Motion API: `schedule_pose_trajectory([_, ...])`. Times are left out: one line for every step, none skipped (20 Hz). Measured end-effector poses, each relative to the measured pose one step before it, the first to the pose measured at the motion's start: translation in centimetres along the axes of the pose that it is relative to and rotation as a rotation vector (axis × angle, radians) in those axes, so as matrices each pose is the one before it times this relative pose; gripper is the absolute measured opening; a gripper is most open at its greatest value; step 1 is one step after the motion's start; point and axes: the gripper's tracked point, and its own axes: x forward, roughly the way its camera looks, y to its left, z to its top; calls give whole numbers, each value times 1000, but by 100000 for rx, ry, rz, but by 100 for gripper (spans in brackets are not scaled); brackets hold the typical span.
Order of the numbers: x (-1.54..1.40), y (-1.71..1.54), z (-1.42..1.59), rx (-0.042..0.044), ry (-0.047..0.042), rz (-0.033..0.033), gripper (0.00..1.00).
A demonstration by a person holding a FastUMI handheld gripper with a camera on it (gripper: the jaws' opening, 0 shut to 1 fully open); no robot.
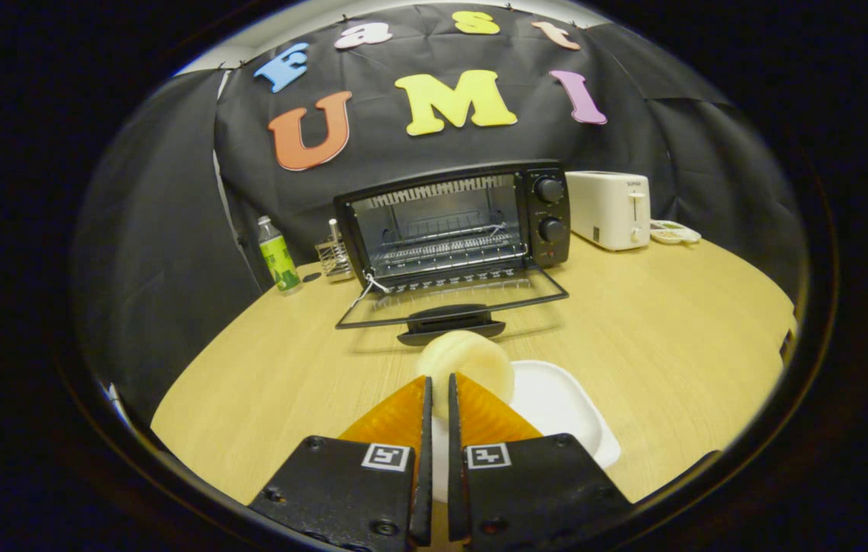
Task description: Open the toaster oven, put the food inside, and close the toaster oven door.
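Observation:
The black toaster oven (457, 218) stands at the back of the wooden table (672, 330). Its glass door (453, 299) is folded down flat toward me, and its handle (449, 322) is nearest the fingers. The wire rack (445, 245) inside is bare. A pale yellow round bun (468, 360) sits at the tips of my gripper (440, 381), just short of the door handle. The fingers are nearly closed and pinch the bun's near edge. It appears to be raised over the white plate (557, 406), which lies under and to the right of the fingers.
A white pop-up toaster (609, 208) stands right of the oven, with a small white tray (675, 231) beyond it. Left of the oven are a green-labelled bottle (277, 257) and a small wire holder (333, 257). Black cloth walls close the table's back and left.

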Motion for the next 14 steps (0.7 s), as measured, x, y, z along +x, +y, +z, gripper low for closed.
schedule_pose_trajectory([206, -865, -710, -3209, 1832, -4848, 19])
schedule_pose_trajectory([205, -347, -526, -1860, 1396, -2218, 38])
schedule_pose_trajectory([187, -67, -276, -1477, 1607, -761, 56])
schedule_pose_trajectory([22, 75, -182, 758, 1143, 127, 75])
schedule_pose_trajectory([62, -37, -83, 236, 1134, -255, 76])
schedule_pose_trajectory([232, -399, -23, -895, 727, -1398, 76])
schedule_pose_trajectory([320, -308, 416, -1000, -379, -980, 77])
schedule_pose_trajectory([312, -418, 617, -1350, -812, -1073, 77])
schedule_pose_trajectory([-34, -36, 726, -418, -1673, 412, 77])
schedule_pose_trajectory([318, 50, 487, -419, -1106, 277, 77])
schedule_pose_trajectory([688, -182, -54, -1057, 1512, -292, 82])
schedule_pose_trajectory([390, 131, -191, -77, 2457, 1130, 87])
schedule_pose_trajectory([483, 335, -45, 1379, 2265, 1993, 91])
schedule_pose_trajectory([268, 35, 105, 532, 1024, 1666, 85])
